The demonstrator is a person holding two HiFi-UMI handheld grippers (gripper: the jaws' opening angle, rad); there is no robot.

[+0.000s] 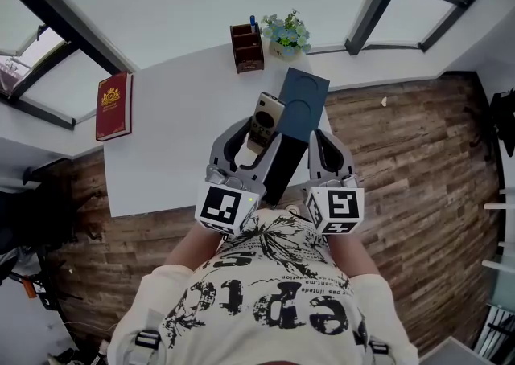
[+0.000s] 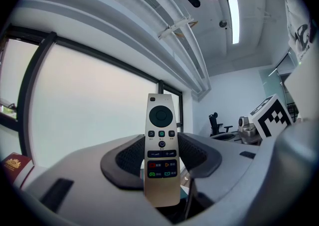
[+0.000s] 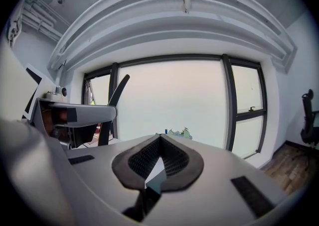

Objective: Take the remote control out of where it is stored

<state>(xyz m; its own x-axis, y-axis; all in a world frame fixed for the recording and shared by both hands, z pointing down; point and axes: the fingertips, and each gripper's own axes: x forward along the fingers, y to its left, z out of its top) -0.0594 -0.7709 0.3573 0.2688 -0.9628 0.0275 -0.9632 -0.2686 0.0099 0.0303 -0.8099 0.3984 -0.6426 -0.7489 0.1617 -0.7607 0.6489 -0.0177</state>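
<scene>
- Left gripper [image 2: 160,139] in my hand is clamped on the remote control [image 2: 161,118], over the white table [image 1: 177,114], beside the dark blue case [image 1: 302,102].
- Right gripper [image 3: 159,137] has its jaws together.

Shirt [image 1: 273,291] has big black lettering that looks like "epic", printed twice; can't confirm, and the smaller lines around it are too fine to read. Remote control [image 2: 161,150]: a minus and a plus sign on the dark bar, a play-style triangle on one of the coloured keys, and tiny captions under the buttons that don't resolve. Red book [image 1: 113,104] on the surface carries only a gold emblem with no legible title, and the left marker cube [image 1: 223,206] and right marker cube [image 1: 341,207] show black-and-white square codes, no letters or numbers.
</scene>
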